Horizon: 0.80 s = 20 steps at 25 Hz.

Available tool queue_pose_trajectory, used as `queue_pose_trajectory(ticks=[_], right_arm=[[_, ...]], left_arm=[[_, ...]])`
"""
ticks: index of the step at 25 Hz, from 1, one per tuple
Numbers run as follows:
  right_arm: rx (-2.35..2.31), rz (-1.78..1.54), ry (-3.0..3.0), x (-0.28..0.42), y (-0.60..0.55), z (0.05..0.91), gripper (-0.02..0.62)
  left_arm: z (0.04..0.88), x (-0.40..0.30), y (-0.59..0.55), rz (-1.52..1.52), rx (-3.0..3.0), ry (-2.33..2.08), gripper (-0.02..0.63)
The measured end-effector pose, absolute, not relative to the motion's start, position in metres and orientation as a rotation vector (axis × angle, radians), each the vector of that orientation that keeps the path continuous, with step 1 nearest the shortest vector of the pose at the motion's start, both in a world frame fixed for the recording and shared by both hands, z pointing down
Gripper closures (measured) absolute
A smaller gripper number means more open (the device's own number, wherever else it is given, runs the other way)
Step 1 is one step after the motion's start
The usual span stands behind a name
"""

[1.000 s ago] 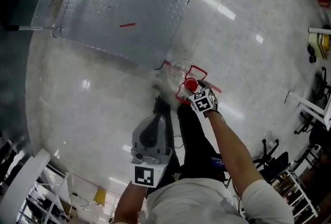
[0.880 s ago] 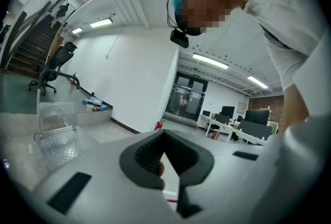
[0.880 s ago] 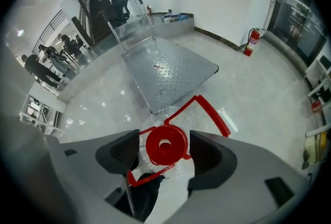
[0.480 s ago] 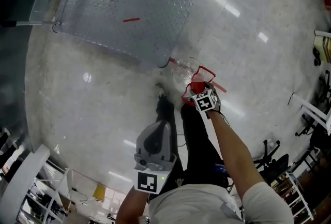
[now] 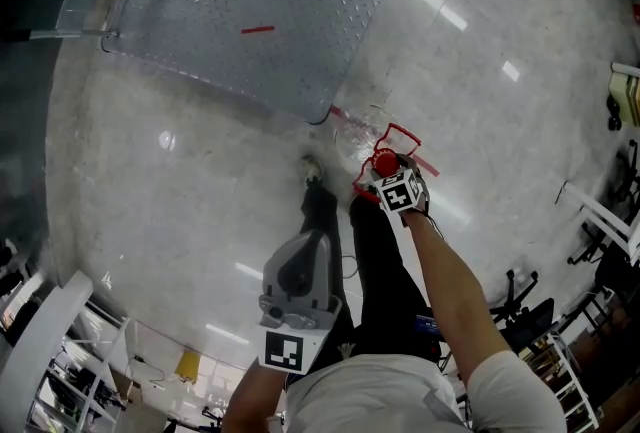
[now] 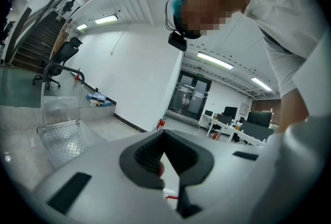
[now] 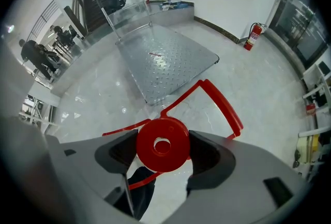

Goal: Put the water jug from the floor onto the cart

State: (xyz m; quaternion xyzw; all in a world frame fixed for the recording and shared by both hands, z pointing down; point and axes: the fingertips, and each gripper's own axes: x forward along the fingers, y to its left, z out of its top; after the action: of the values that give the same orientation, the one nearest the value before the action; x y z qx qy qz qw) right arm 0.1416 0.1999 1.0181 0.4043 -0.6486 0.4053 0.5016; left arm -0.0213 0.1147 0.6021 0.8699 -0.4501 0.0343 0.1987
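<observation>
In the head view, the water jug (image 5: 362,136) is seen standing on the floor (image 5: 180,181), just beside the near corner of the cart (image 5: 230,21). The right gripper (image 5: 392,173) is held at the jug's red cap (image 5: 386,162), on the side away from the cart. The left gripper (image 5: 300,256) is held well apart from the cart, above the person's legs (image 5: 375,261).

In the left gripper view, the jaws are seen brought together with nothing between them, and the cart lies beyond them to the left.

In the right gripper view, the jaws are spread wide to either side of the red cap. The jug's red handle (image 7: 222,101) is seen on the cart side of the cap.
</observation>
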Motion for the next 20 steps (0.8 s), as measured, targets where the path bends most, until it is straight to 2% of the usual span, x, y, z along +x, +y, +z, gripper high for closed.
queue_pose_trajectory(ticks=[10, 20], right_arm=[[0.920, 0.941, -1.562, 0.136, 0.195, 0.985, 0.293], [0.883, 0.991, -1.548, 0.123, 0.155, 0.867, 0.293]], left_arm=[[0.578, -0.034, 0.103, 0.036, 2.445, -1.304, 0.607], [0.505, -0.068, 0.087, -0.097, 2.474, -1.360, 0.607]])
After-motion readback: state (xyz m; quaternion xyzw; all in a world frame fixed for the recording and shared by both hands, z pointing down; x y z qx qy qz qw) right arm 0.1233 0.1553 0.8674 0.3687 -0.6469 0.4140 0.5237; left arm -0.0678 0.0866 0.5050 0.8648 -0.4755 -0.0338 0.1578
